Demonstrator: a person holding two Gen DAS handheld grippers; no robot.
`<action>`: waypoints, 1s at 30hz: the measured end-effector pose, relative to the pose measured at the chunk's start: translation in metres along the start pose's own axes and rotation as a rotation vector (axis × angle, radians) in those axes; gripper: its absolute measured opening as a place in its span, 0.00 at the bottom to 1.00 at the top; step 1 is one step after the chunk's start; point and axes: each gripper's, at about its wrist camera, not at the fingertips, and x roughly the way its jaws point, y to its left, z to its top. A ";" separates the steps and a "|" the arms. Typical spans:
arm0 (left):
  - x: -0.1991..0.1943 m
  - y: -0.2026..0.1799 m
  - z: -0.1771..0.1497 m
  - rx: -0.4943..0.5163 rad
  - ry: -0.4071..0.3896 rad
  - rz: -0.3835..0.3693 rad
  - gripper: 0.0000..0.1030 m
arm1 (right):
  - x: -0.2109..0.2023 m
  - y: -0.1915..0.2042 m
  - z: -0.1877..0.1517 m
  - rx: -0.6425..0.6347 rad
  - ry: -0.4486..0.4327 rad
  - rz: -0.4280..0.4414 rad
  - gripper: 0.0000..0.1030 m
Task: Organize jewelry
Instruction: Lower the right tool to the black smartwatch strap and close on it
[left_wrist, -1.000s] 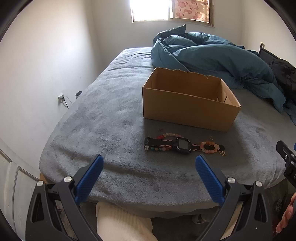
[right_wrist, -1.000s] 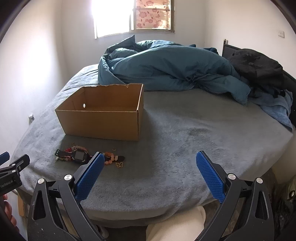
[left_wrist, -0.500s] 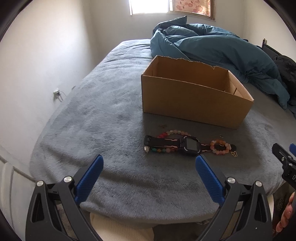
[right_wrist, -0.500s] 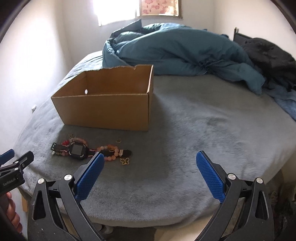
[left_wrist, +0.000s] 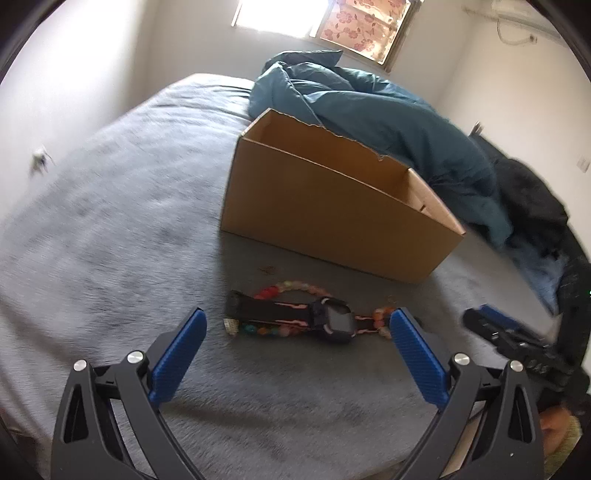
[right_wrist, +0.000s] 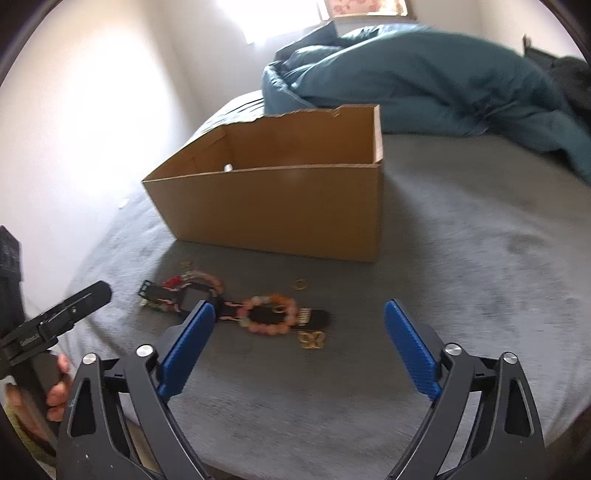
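A black watch (left_wrist: 332, 323) with a pink-patterned strap lies on the grey bed cover in front of an open cardboard box (left_wrist: 332, 206). A multicoloured bead bracelet (left_wrist: 291, 288) loops around its strap. My left gripper (left_wrist: 298, 314) hovers open just short of the watch. In the right wrist view the watch (right_wrist: 192, 299), a pink bead bracelet (right_wrist: 271, 314), a gold butterfly charm (right_wrist: 312, 339) and a gold ring (right_wrist: 300, 284) lie before the box (right_wrist: 280, 206). My right gripper (right_wrist: 299, 305) hangs above the pink bracelet, its jaws closing a little, touching nothing.
A crumpled teal duvet (left_wrist: 369, 110) lies behind the box and dark clothing (left_wrist: 528, 199) at the far right. The grey bed cover (left_wrist: 129, 221) stretches wide to the left. Each gripper shows at the edge of the other's view, held by a hand (right_wrist: 59, 395).
Both grippers have come forward and down toward the jewelry, which now looks larger and closer. The right jaws stand slightly narrower. The jewelry and box have not moved.
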 end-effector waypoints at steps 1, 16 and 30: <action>0.003 0.002 0.001 -0.011 0.006 -0.002 0.95 | 0.004 0.001 0.000 0.004 0.010 0.025 0.77; 0.033 0.007 0.007 0.150 0.011 0.201 0.62 | 0.057 0.005 0.004 -0.078 0.121 0.074 0.32; 0.053 0.022 0.003 0.158 0.121 0.211 0.20 | 0.069 -0.010 0.009 -0.157 0.148 -0.084 0.02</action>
